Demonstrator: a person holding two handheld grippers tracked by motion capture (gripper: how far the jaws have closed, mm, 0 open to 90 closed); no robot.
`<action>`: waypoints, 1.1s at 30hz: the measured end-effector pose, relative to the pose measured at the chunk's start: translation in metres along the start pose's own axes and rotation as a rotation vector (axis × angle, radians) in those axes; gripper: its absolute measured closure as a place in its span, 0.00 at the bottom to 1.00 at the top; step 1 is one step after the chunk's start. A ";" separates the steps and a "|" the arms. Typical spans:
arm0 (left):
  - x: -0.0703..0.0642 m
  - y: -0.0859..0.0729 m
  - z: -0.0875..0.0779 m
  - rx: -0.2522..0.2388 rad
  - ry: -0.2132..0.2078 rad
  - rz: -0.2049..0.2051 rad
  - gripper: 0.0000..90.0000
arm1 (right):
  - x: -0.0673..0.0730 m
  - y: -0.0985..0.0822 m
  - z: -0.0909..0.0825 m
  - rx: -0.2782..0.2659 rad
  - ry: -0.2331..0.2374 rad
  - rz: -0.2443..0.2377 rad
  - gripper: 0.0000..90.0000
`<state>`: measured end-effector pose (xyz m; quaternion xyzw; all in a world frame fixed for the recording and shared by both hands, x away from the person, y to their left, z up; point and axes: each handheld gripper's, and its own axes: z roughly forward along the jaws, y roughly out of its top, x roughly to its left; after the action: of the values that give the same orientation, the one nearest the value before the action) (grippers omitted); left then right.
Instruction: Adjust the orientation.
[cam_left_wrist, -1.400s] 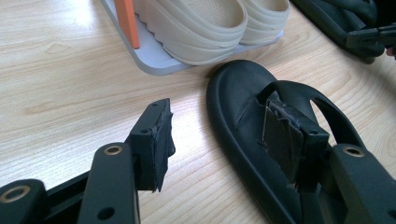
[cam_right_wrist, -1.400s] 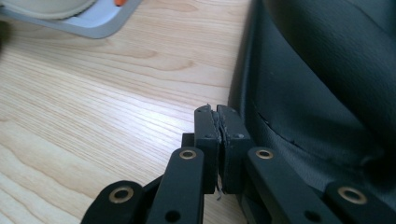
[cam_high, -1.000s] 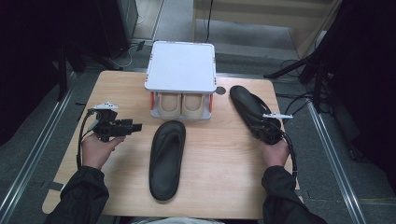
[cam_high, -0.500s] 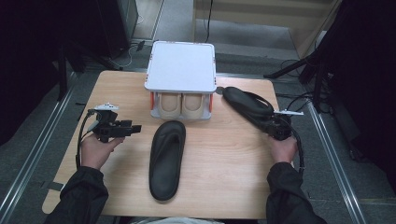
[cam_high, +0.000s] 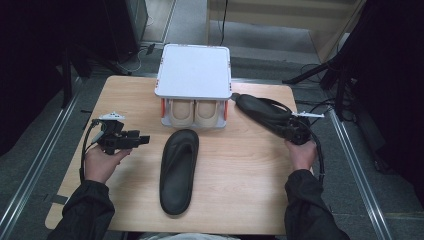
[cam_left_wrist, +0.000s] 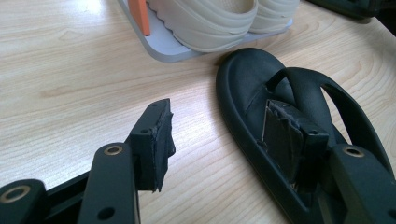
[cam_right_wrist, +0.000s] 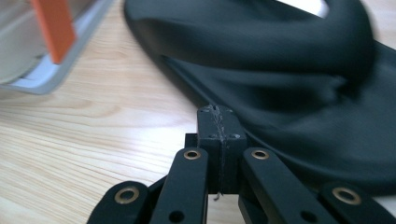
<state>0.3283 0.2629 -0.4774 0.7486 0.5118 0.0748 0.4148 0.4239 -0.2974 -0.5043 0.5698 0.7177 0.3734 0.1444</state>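
While the right gripper (cam_right_wrist: 218, 122) is pressed shut empty, a black sandal (cam_right_wrist: 289, 88) lies just ahead, seemingly being nudged. The left gripper (cam_left_wrist: 224, 140) is spread beside the other sandal (cam_left_wrist: 261, 93).

The left claw (cam_left_wrist: 224, 140) stood open over the bench (cam_left_wrist: 70, 70), its right jaw before a black sandal (cam_left_wrist: 247, 84). Beige shoes (cam_left_wrist: 210, 23) sat on a grey rack (cam_left_wrist: 163, 44) beyond.

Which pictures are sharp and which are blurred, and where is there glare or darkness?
High view: soft, the table evenly lit, the surroundings dark. Left gripper view: sharp on the open left gripper and the black sandal, with glare on the wood at the top left. Right gripper view: the shut right gripper sharp, the other sandal behind it blurred.
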 end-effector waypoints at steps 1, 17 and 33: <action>0.000 -0.001 -0.001 0.000 0.001 -0.002 0.48 | 0.004 0.002 0.001 0.000 0.005 -0.010 1.00; 0.001 -0.020 -0.015 0.005 0.034 -0.041 0.48 | 0.035 0.043 0.027 -0.017 0.053 -0.026 1.00; 0.001 -0.039 -0.031 0.007 0.065 -0.072 0.48 | 0.033 0.071 0.063 -0.018 -0.019 0.005 1.00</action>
<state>0.2849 0.2862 -0.4848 0.7283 0.5518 0.0822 0.3978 0.5044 -0.2381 -0.4900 0.5738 0.7116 0.3746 0.1554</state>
